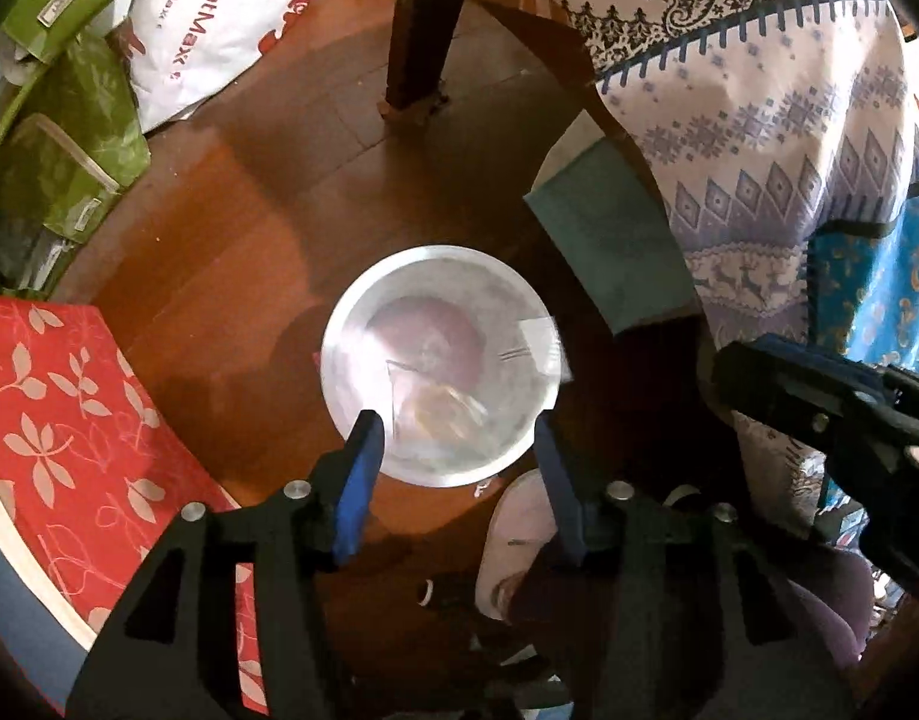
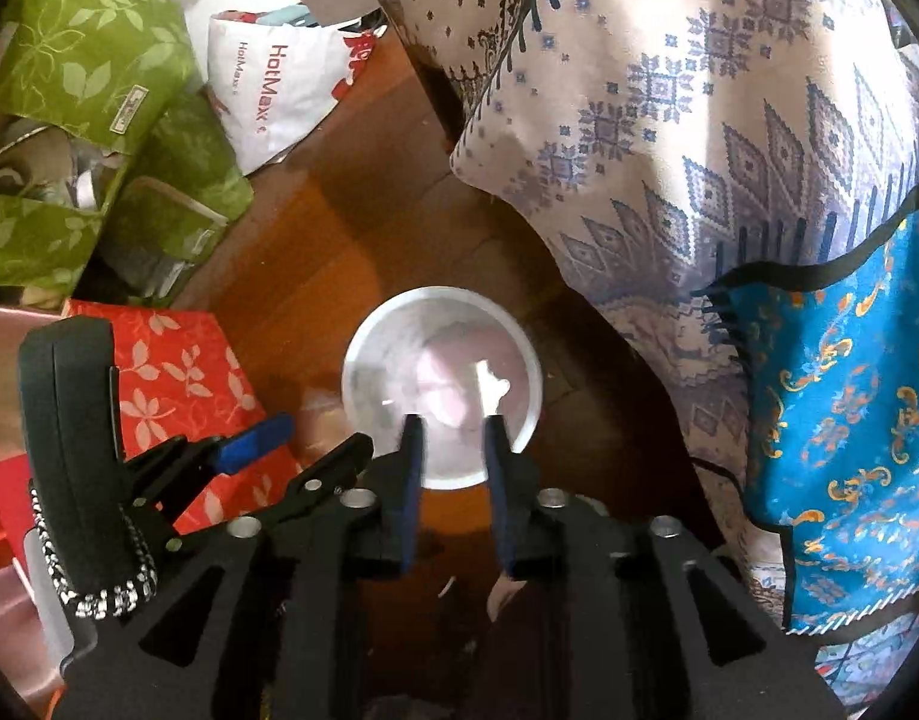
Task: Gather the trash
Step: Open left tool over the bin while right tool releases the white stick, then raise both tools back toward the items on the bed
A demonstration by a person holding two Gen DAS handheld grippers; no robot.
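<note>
A white round bin (image 1: 354, 324) stands on the wooden floor, and I see it from straight above in both wrist views. In the bin lie a clear plastic wrapper (image 1: 441, 414) and a white paper scrap (image 1: 540, 342). My left gripper (image 1: 456, 447) hangs over the bin's near rim, its blue pads wide apart with nothing between them. My right gripper (image 2: 453, 432) is also above the bin (image 2: 369, 372), its jaws a little apart and empty. A white scrap (image 2: 489, 387) shows just beyond its fingertips, inside the bin. The left gripper (image 2: 327, 435) appears at the left of the right wrist view.
A patterned tablecloth (image 1: 759, 90) hangs at the right beside a dark table leg (image 1: 423, 30) and a teal cloth (image 1: 609, 240). Green bags (image 1: 69, 150), a white shopping bag (image 1: 207, 30) and a red floral box (image 1: 57, 420) crowd the left. A foot in a white slipper (image 1: 516, 540) is close to the bin.
</note>
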